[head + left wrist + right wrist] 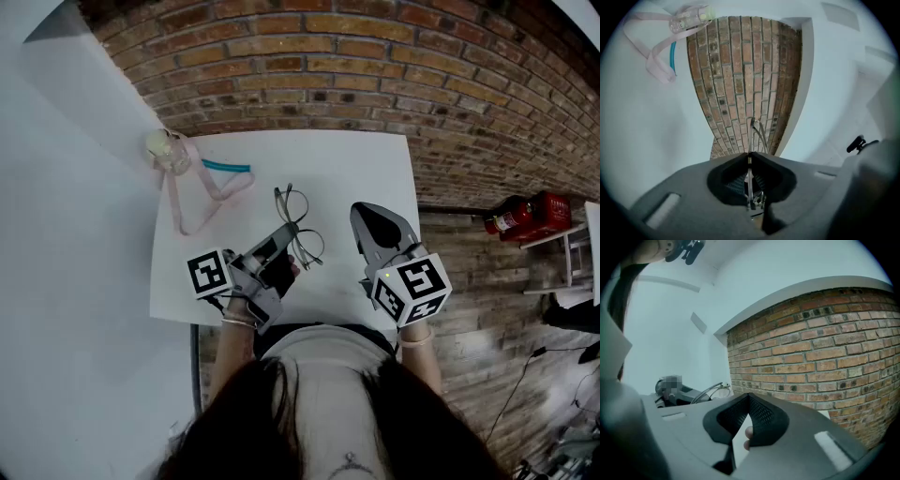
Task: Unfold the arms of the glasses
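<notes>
Thin wire-rimmed glasses (302, 225) are over the middle of the white table (356, 159), their round lenses one behind the other. My left gripper (291, 234) is shut on the glasses; in the left gripper view a thin metal wire (750, 161) is pinched between the closed jaws (749, 157) and the frame (758, 132) sticks out beyond them. My right gripper (362, 213) hovers just right of the glasses, shut with nothing in it. The right gripper view shows its jaws meeting at the tip (749, 395), and the glasses (712, 390) to the left.
A small clear bottle (167, 148) with a pink strap (202, 202) and a teal strip (227, 167) lies at the table's far left. A brick wall (375, 66) rises behind the table. A red fire extinguisher (525, 216) lies on the brick floor to the right.
</notes>
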A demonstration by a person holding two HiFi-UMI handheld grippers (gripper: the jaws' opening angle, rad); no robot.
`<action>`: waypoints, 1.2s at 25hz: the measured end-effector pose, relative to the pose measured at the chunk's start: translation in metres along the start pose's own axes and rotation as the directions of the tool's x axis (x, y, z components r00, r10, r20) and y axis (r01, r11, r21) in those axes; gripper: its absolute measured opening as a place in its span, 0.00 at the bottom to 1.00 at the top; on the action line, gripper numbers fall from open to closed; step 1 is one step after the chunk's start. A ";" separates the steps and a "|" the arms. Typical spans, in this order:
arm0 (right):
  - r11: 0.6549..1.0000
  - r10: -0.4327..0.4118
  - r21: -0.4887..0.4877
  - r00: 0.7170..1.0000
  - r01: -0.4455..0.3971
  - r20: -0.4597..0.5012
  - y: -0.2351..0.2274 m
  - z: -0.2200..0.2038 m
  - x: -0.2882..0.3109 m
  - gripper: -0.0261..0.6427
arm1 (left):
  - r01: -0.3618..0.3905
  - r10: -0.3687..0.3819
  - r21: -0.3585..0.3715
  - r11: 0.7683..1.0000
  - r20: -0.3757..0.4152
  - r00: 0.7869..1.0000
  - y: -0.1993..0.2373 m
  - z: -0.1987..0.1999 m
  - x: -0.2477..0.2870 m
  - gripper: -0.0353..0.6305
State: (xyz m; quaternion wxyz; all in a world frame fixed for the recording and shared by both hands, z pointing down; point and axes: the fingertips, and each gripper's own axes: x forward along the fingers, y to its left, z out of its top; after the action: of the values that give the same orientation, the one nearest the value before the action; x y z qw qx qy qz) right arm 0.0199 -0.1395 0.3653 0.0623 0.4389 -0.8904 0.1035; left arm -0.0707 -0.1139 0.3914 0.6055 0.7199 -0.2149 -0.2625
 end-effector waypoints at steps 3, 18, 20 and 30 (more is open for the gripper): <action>1.000 0.023 0.010 1.000 -0.024 0.019 0.003 0.005 -0.003 0.05 | -0.001 0.001 0.010 1.000 0.007 1.000 -0.002 0.002 0.001 0.09; 0.981 0.194 0.003 0.977 -0.195 0.087 0.030 0.022 -0.011 0.08 | 0.025 -0.027 0.057 0.998 0.037 0.999 -0.019 0.022 0.011 0.09; 0.976 0.217 -0.002 0.972 -0.217 0.094 0.036 0.022 -0.012 0.09 | 0.022 -0.025 0.059 0.998 0.044 0.999 -0.018 0.025 0.011 0.09; 0.940 0.341 -0.044 0.935 -0.338 0.101 0.067 0.021 -0.014 0.11 | 0.039 -0.043 0.048 0.998 0.069 0.997 -0.022 0.033 0.011 0.09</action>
State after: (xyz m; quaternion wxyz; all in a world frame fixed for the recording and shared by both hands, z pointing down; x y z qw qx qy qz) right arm -0.0253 -0.0940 0.3333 0.0015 0.2828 -0.9560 0.0776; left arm -0.0830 -0.1421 0.3646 0.5751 0.7285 -0.2272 -0.2948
